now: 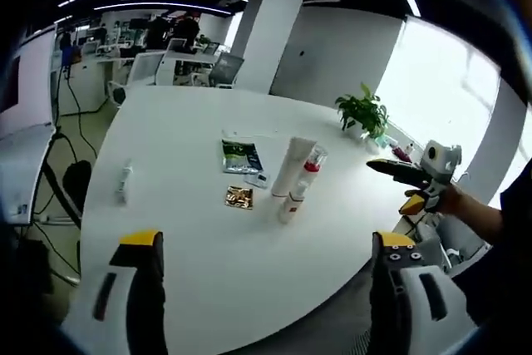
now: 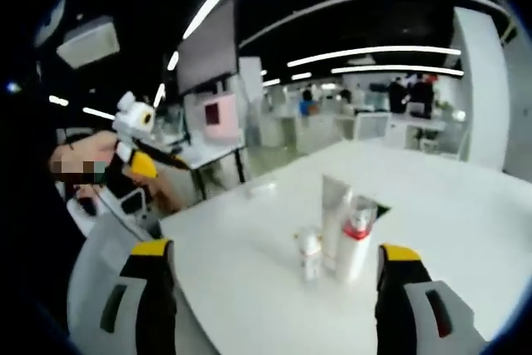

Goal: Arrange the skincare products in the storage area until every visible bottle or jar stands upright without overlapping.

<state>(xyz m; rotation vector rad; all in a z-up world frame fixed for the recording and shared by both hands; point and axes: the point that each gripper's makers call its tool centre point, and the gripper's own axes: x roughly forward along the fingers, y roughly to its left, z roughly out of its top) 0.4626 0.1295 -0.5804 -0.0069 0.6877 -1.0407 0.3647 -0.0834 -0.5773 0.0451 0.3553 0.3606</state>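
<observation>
In the left gripper view, the left gripper [image 1: 270,276] hangs above the near edge of the white counter [image 1: 191,263], jaws spread wide and grasping nothing. The skincare things sit in a loose cluster near the counter's middle: a white tube [image 1: 293,166], a clear bottle with a red collar [image 1: 309,170] just beside it, and a small white bottle [image 1: 288,206] at their foot. From this angle I cannot tell which of them stand and which lie flat. A dark green sachet [image 1: 241,156] and a gold sachet [image 1: 239,198] lie flat close by, and a small clear bottle [image 1: 124,180] sits well apart toward the left edge. A potted plant [image 1: 362,111] stands on the far side. The right gripper [image 1: 403,174] comes in from the right, held in a person's hand.

In the right gripper view, the right gripper [image 2: 270,276] is likewise released and empty, low over the counter [image 2: 465,205]. Here the white tube [image 2: 335,220], the red-collared bottle [image 2: 356,244] and the small white bottle [image 2: 309,253] look upright and packed tight, seemingly touching.

That tightness is the main risk: a wide jaw reaching for one would likely nudge its neighbour over, the tall thin tube most readily. The lone clear bottle near the edge could be knocked to the floor by a careless approach. The flat sachets may slide under a bottle and leave things overlapping.
</observation>
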